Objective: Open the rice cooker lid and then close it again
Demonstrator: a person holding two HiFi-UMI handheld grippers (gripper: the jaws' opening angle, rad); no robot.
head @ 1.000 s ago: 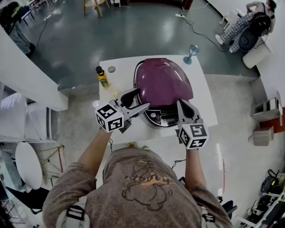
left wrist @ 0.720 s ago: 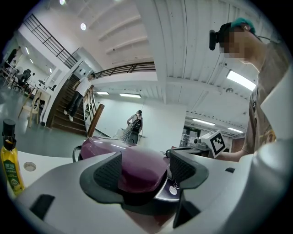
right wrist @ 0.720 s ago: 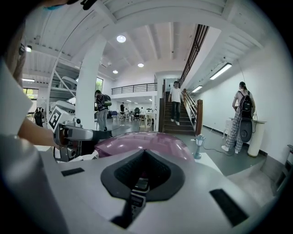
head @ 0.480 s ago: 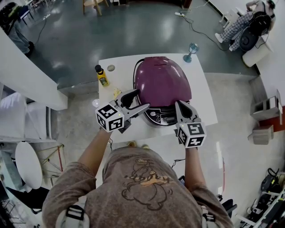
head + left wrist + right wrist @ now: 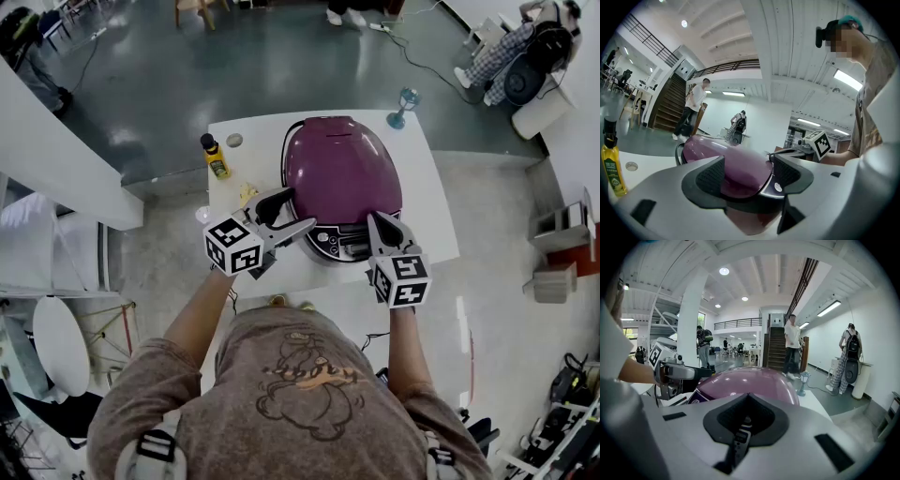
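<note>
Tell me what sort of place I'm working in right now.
Probably a large open lab or office hall, not a kitchen: a staircase leads up to a railed mezzanine, there is a wide polished floor, and the rice cooker stands on a lone white table.

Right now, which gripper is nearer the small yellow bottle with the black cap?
Left. The left gripper sits at the purple rice cooker's front left, on the yellow bottle's side; the right gripper is at its front right, farther off.

Rice cooker lid (image 5: 342, 173) glossy smooth purple plastic. Table (image 5: 258, 150) matt white. Left gripper (image 5: 748, 169) pads (image 5: 711, 176) black, dimpled, matt. Floor (image 5: 281, 66) shiny grey.
</note>
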